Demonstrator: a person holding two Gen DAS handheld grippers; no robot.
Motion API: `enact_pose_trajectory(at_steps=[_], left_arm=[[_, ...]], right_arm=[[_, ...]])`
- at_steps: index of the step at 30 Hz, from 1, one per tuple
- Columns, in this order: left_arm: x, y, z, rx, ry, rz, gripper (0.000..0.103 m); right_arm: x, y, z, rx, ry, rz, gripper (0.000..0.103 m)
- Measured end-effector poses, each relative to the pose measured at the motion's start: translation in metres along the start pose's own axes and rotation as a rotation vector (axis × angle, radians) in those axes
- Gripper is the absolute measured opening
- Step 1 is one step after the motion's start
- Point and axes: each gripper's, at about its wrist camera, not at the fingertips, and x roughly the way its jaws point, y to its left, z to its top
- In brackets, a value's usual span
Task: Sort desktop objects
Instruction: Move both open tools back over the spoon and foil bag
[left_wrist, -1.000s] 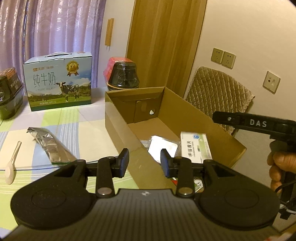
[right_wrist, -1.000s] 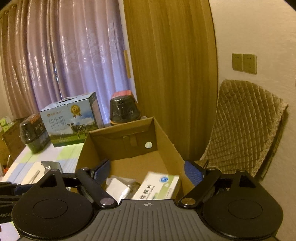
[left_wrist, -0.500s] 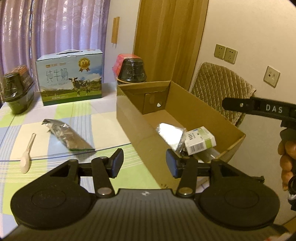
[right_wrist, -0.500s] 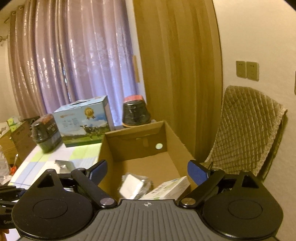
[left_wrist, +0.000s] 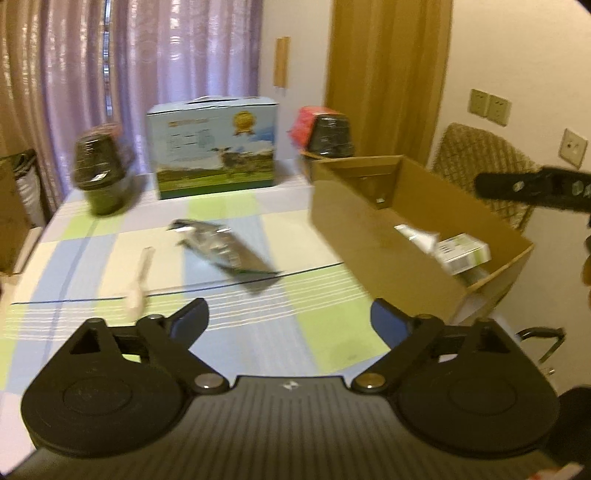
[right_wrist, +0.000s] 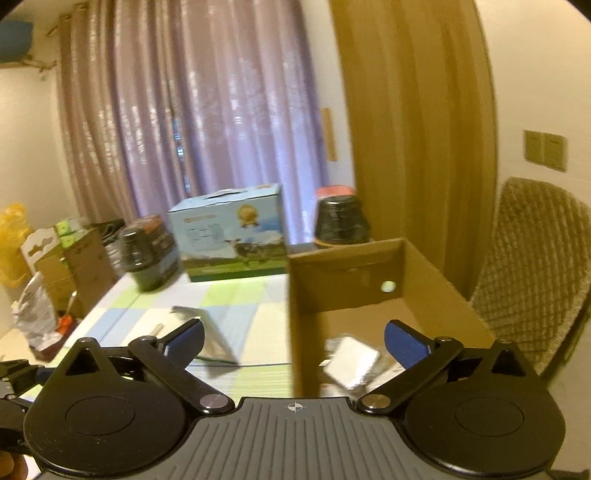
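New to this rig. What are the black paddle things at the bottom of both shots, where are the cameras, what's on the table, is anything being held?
No robot arm here: a person holds a two-finger gripper in each hand, and each gripper carries a fisheye camera looking forward along its fingers. The black shapes are the grippers themselves. One picture looks from the left gripper, the other from the right gripper. Both stand open and hold nothing.

On the checked tablecloth lie a silver foil pouch and a pale spoon. At the back stand a milk carton box and two dark tubs. The open cardboard box on the right already holds a white and green medicine box and a shiny packet. The frames are blurred.
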Motion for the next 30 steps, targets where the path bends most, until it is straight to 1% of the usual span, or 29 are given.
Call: enact_pose_trajectory(at_steps=[5, 8, 13, 21, 30], left_arm=[[-0.004, 0.046, -0.019, -0.013, 0.039, 0.079, 0.098], [-0.003, 0.07, -0.028, -0.018, 0.063, 0.118, 0.099], [0.002, 0.1, -0.033, -0.026, 0.082, 0.152, 0.099], [0.03, 0.13, -0.028, -0.036, 0.102, 0.156, 0.099], [0.067, 0.147, -0.023, -0.033, 0.113, 0.137, 0.099]], right_arm=[[0.011, 0.031, -0.005, -0.055, 0.02, 0.074, 0.101], [0.022, 0.049, -0.009, -0.086, 0.035, 0.098, 0.101], [0.049, 0.071, -0.015, -0.121, 0.074, 0.124, 0.101], [0.094, 0.092, -0.025, -0.156, 0.135, 0.145, 0.101], [0.145, 0.096, -0.035, -0.175, 0.193, 0.141, 0.101]])
